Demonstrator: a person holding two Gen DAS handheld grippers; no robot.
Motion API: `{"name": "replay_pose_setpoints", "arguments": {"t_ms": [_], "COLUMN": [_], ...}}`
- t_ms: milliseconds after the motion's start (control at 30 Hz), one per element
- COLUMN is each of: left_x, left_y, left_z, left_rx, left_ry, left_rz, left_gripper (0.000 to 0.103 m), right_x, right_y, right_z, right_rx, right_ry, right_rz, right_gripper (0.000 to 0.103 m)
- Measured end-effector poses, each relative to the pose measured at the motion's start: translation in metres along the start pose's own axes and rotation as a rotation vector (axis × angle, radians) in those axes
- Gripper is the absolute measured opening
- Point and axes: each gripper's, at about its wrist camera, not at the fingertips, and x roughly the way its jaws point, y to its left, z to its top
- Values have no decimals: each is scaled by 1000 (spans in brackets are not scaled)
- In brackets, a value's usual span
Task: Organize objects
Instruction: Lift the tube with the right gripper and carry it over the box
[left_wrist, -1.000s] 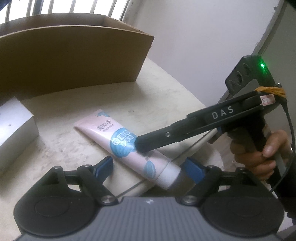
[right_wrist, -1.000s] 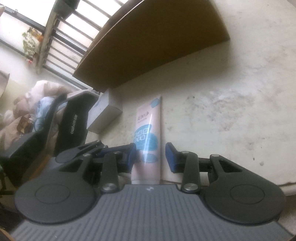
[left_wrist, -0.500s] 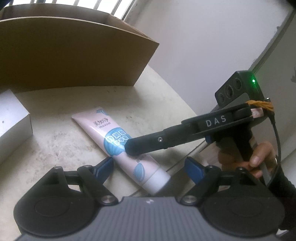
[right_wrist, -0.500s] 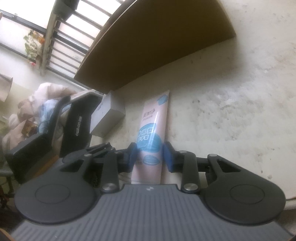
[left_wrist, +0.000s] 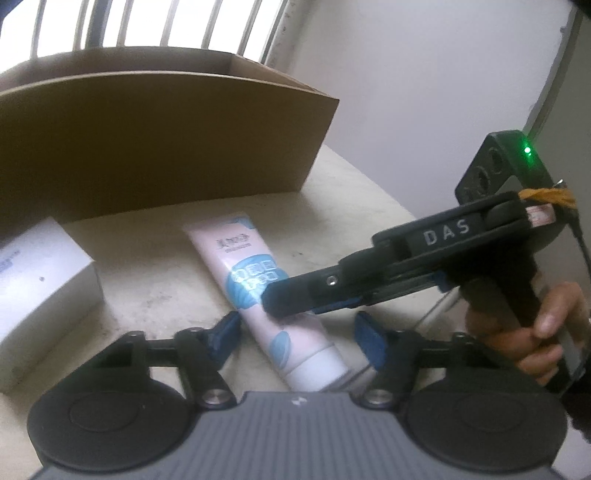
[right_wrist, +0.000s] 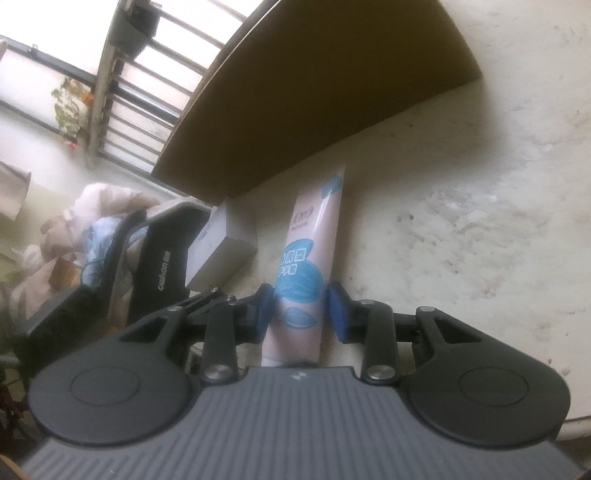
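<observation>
the pink tube (left_wrist: 258, 295) with blue leaf print lies flat on the pale stone table (left_wrist: 155, 258), its white cap end toward the near edge and its crimped end pointing at the cardboard box (left_wrist: 155, 136) that stands along the far side. the right gripper (right_wrist: 301, 308) has its two blue pads on either side of the tube's lower body, the left pad touching the tube and the right pad just beside it; whether it truly squeezes the tube cannot be told. from the left wrist view that same tool comes in from the right edge of the table, black with white letters and a green light, held by a hand (left_wrist: 535, 332), its tip lying over the blue print. the left gripper (left_wrist: 297, 332) sits low at the near edge with the cap end of the tube between its blue fingers (left_wrist: 225, 330), which have just been closing but stand clear of it on both sides, about half open. a white carton (left_wrist: 40, 288) rests to the left of the tube, apart from it, near the box. behind the box a barred window (left_wrist: 147, 26) lets in bright light.
</observation>
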Motion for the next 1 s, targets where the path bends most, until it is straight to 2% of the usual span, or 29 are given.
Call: {"name": "replay_pose_setpoints", "arguments": {"t_ms": [33, 400, 1000], "left_x": [-1, -5, -16], "left_y": [-2, -12, -28], "left_z": [-1, -11, -10], "left_rx": [10, 13, 44], "left_ry": [0, -2, -53], "left_rz": [14, 20, 29], "left_gripper": [56, 50, 49], "right_x": [0, -8, -25], "right_y": [-1, -1, 9], "right_z": [-1, -17, -20], "right_rx": [8, 37, 26], "right_ry": [-3, 5, -62], "right_rz": [6, 27, 69], "right_gripper": [32, 33, 33]}}
